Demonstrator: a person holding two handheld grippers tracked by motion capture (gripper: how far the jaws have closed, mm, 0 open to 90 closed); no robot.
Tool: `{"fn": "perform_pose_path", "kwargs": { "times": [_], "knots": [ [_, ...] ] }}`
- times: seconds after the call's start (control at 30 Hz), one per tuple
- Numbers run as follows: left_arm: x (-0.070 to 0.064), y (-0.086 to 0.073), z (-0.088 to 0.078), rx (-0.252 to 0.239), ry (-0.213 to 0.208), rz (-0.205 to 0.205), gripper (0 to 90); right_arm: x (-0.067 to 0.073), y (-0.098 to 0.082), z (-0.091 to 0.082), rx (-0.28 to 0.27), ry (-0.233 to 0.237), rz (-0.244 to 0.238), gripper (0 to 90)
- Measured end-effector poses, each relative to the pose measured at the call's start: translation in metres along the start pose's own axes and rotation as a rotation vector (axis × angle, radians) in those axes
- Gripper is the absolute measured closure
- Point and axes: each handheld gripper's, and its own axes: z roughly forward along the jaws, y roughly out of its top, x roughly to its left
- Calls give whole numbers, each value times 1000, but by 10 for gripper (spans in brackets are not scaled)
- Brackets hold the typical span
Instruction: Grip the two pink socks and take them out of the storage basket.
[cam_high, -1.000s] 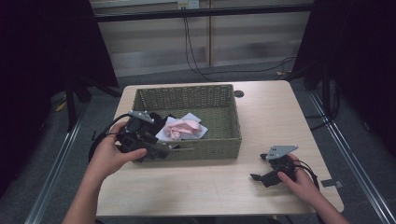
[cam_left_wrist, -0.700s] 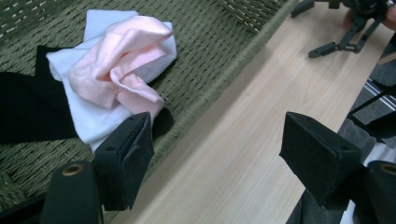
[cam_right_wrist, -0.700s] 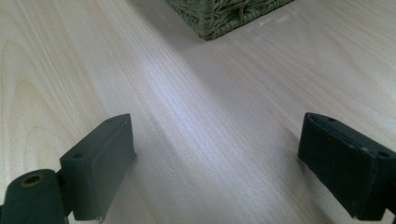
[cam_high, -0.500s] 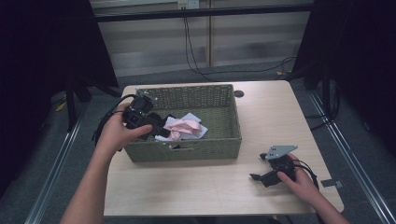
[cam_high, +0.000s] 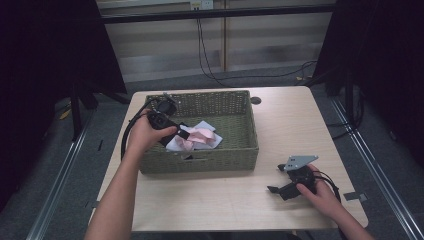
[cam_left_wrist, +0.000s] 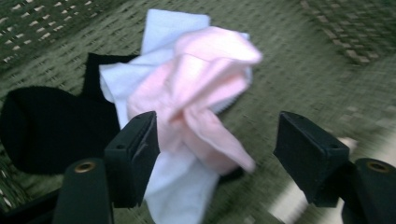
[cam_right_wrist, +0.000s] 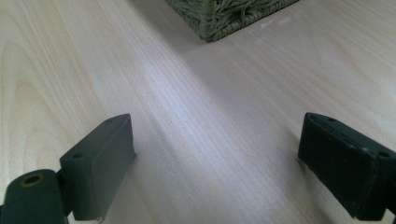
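Under left claw, black cloth beside pink cloth

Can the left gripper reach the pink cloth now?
Probably yes: the left gripper is open inside the basket, and the pink cloth lies uncovered just ahead of its jaws.

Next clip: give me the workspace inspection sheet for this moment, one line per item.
Surface: light wood table, bare around the basket.
Job's things: green woven basket holding a pink cloth over a white cloth, and a black cloth beside them.
Clutter: nothing seen.
Grippers: left gripper over the basket, jaws open around the pink cloth; right gripper resting on the table, jaws open, nothing between them.
Cables: black cable looping from the left gripper; black cables on the floor behind.
Surroundings: dark curtains on both sides, grey floor.
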Motion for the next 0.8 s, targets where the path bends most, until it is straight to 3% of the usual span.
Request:
{"fn": "perform_pose_path", "kwargs": {
  "times": [0.17,0.37,0.5,0.6,0.63,0.67,0.8],
  "knots": [
    [9,5,17,13,3,-16,326,0,0,0,0,0,0,99],
    [7,13,34,27,-25,2,333,0,0,1,-1,8,-6,99],
    [7,18,45,40,12,7,345,-1,1,1,-3,8,-6,99],
    [9,19,50,52,23,-7,420,-1,1,1,-2,10,-7,99],
    [9,20,51,52,26,-1,495,-1,1,1,-2,10,-7,99],
    [10,21,51,66,43,-4,690,-1,1,1,-2,10,-7,99],
    [12,22,44,58,70,-3,827,-1,1,1,-3,11,-7,99]
  ]
}}
